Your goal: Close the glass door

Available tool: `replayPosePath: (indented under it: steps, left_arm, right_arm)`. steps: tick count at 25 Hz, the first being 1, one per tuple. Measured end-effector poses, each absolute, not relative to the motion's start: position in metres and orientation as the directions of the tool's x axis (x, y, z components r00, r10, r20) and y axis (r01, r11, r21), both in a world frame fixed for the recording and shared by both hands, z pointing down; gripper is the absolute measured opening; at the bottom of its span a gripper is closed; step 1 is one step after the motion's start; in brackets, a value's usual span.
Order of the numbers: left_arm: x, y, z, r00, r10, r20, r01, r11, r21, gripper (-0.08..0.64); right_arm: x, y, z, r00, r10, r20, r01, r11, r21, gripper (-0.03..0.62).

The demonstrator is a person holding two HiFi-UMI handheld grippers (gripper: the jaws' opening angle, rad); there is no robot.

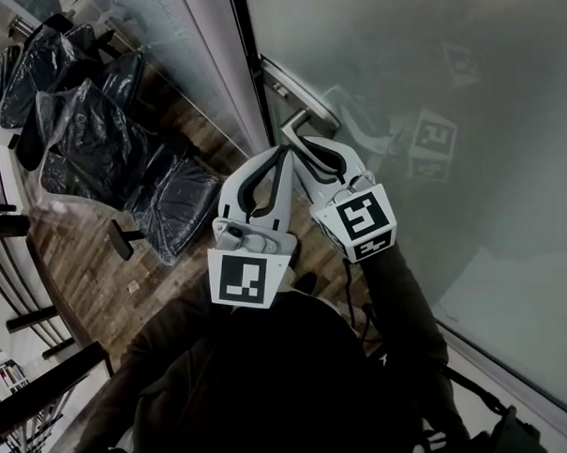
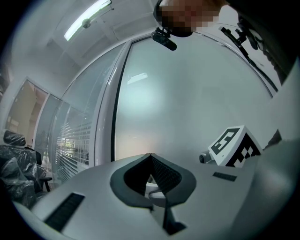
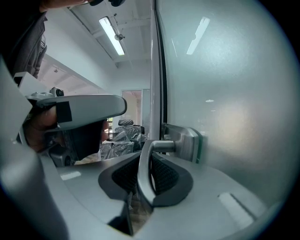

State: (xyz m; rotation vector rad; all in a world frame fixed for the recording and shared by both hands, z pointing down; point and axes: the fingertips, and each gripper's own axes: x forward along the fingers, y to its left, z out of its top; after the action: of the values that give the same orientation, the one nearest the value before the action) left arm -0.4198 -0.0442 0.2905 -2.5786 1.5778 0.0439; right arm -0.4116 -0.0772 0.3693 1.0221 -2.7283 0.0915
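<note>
Clearly, the right gripper (image 3: 149, 165) has its two dark ribbed jaws pressed onto the silver metal lever handle (image 3: 160, 146), whose curved bar runs down between them. Directly ahead of these jaws and to their right stands the frosted glass door (image 3: 225, 93), with the grey metal handle plate (image 3: 186, 140) fixed on it just beyond the jaw tips. A black vertical frame strip (image 3: 162, 70) runs along the door's edge above the jaws, and whether the door sits fully home against it I cannot tell. The left gripper (image 2: 150, 156) hangs close beside the right one, on its left, and is off the handle; its jaws meet at the tips with nothing clamped between them. From the head view it points up toward the door's edge, its marker cube nearest the person. Farther off to the left of both tools, office chairs wrapped in black plastic (image 1: 100, 133) stand on a brown wooden floor (image 1: 80, 259), and a long ceiling light (image 3: 111, 29) glows high above the right gripper
</note>
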Motion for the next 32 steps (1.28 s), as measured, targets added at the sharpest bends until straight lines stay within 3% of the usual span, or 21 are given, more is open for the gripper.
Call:
replayPosePath:
  steps: [32]
  left_arm:
    - [-0.429, -0.030, 0.280, 0.435, -0.894, -0.104, -0.900, -0.427, -0.092, -0.004]
  right_arm:
    - [-0.417, -0.069, 0.368, -0.722, -0.644, 0.254, -0.661, 0.750, 0.020, 0.062]
